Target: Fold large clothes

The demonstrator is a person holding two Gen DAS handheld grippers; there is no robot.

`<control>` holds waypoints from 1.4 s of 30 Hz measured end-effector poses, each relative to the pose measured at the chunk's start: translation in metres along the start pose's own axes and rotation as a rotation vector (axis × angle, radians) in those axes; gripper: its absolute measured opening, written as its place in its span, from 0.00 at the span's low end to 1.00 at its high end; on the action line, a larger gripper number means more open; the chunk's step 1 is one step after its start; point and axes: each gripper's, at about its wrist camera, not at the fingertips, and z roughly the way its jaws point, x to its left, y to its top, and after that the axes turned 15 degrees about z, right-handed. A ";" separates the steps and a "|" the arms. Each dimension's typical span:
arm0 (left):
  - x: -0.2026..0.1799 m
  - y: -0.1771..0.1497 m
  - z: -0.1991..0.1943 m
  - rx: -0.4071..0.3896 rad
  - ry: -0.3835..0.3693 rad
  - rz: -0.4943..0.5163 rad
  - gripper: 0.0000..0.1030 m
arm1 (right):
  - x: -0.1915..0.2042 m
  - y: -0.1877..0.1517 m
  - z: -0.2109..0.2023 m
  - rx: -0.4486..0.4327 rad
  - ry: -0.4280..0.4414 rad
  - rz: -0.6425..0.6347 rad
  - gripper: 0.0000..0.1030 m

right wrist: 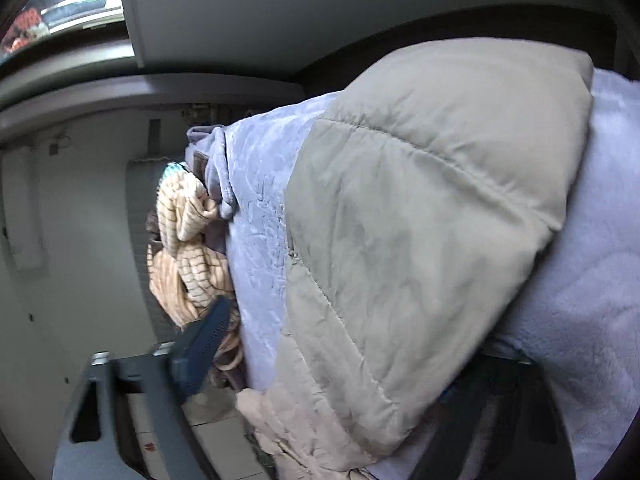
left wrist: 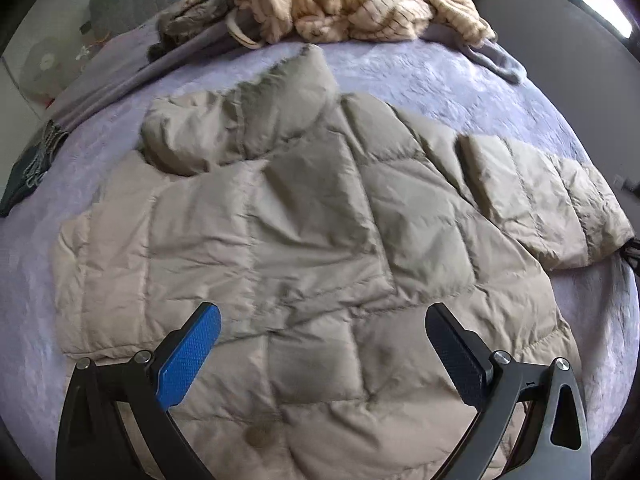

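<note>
A beige quilted puffer jacket (left wrist: 296, 232) lies spread on a lilac bed cover (left wrist: 440, 80), its hood toward the far side and one sleeve (left wrist: 548, 200) stretched out to the right. My left gripper (left wrist: 322, 320) is open and empty, hovering over the jacket's lower hem. In the right wrist view the camera is rolled sideways; the jacket's sleeve (right wrist: 420, 220) fills the view. My right gripper (right wrist: 340, 360) has its jaws apart with the sleeve lying between them; one finger (right wrist: 204, 344) shows at the left, the other is hidden under the fabric.
A crumpled cream striped blanket (left wrist: 360, 0) and dark clothes (left wrist: 192, 12) are piled at the head of the bed. A grey garment (left wrist: 496, 60) lies at the far right edge. A fan (left wrist: 44, 68) stands off the left side. The bed edge and floor (right wrist: 216, 440) are near my right gripper.
</note>
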 end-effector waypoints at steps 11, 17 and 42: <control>0.078 -0.027 -0.008 -0.024 0.069 -0.069 0.99 | 0.130 -0.169 0.033 0.015 -0.119 -0.741 0.05; 0.124 -0.050 -0.007 -0.028 0.119 -0.132 0.99 | 0.137 -0.352 0.097 0.131 -0.206 -1.262 0.05; 0.219 -0.078 0.016 -0.078 0.000 -0.312 0.99 | 0.062 -0.329 0.149 0.235 -0.316 -0.731 0.72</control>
